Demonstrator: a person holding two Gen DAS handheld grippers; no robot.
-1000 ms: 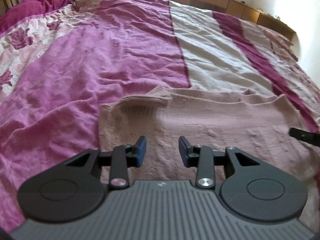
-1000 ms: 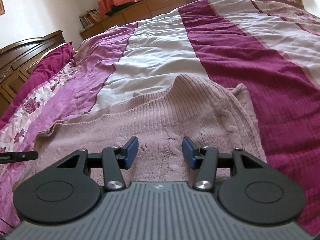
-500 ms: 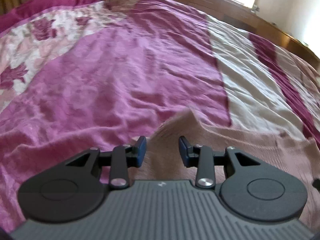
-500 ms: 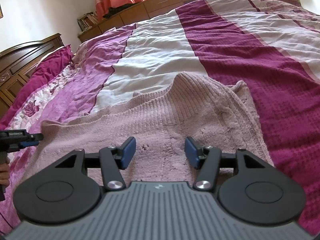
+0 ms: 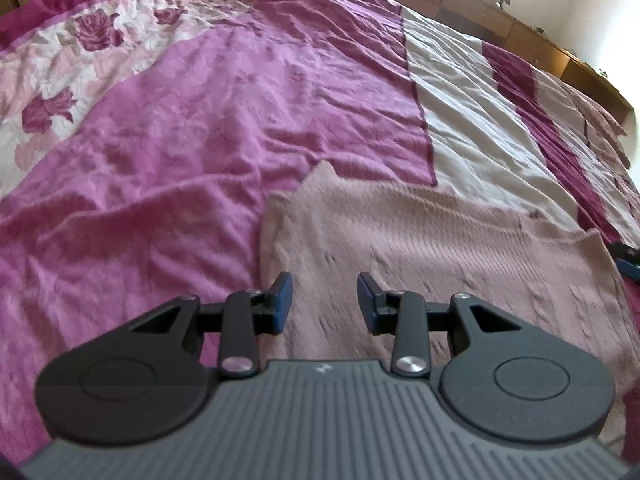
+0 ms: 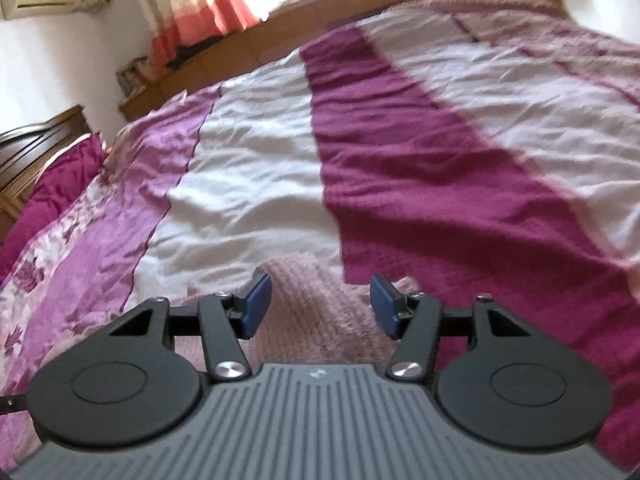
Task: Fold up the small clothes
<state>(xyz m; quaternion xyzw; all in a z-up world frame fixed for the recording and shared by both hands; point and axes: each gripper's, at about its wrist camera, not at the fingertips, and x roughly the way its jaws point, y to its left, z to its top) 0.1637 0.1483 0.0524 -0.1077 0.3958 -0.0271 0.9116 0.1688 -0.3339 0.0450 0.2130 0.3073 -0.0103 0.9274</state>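
A pale pink knitted garment lies flat on the bed, its left edge and far left corner showing in the left wrist view. My left gripper hovers over the garment's near left part, open, with nothing between its blue pads. In the right wrist view only a raised hump of the knit shows, near the garment's far edge. My right gripper stands open above that hump, not pressing on it. The right gripper's tip peeks in at the far right of the left wrist view.
The bedspread has magenta, white and dark red stripes, with a floral band at the left. A wooden ledge runs along the far side under a window and curtain. A dark wooden headboard stands at the left.
The right gripper has moved forward over the garment, so most of the knit has dropped below its view, and its jaws stand slightly wider. The left view swung left, then back toward the garment's left edge.
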